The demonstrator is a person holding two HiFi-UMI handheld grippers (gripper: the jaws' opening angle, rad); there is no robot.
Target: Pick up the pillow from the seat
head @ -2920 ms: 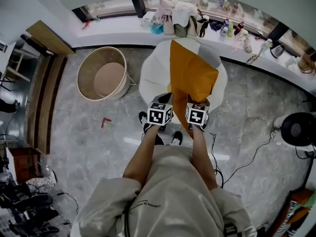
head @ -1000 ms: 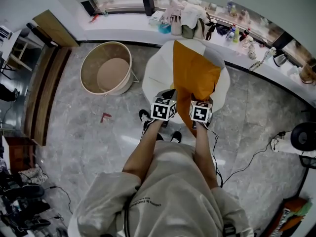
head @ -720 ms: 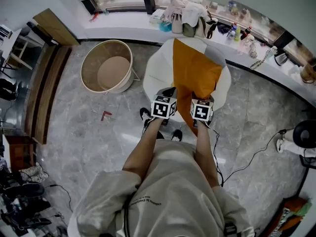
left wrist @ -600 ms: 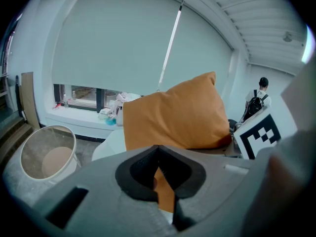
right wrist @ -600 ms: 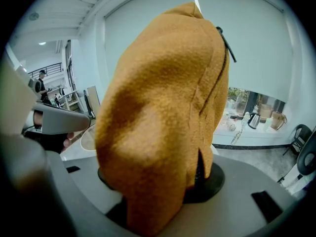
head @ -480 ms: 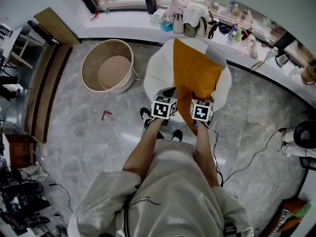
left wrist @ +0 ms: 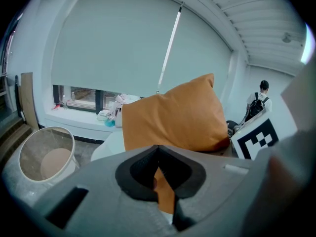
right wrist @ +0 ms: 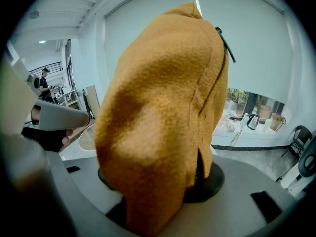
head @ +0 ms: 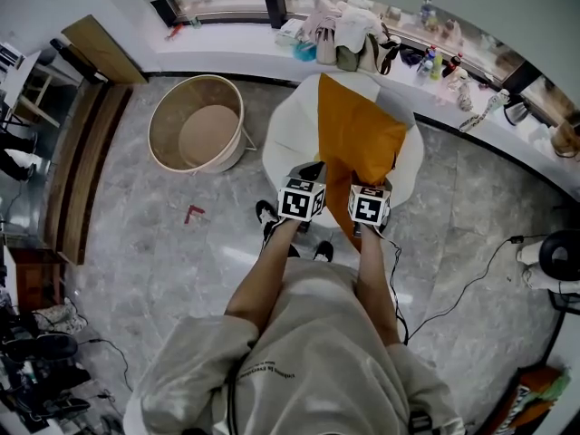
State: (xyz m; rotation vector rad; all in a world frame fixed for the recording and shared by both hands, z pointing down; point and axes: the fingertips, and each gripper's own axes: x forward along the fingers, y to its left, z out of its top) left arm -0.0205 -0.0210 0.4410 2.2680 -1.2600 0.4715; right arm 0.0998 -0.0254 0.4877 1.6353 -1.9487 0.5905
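Both our left gripper and right gripper pinch the near edge of the orange pillow, held over the white seat. It looks soft, light and floppy, so corner fabric grips suit it.

Cannot see, from the head view, the jaws of the left gripper or the right gripper, tucked under their marker cubes together with the pillow's near edge. Blocked almost wholly by pillow in the right gripper view, pads included. Cannot name the small clutter on the windowsill. Cut off at the right edge: a black round device.
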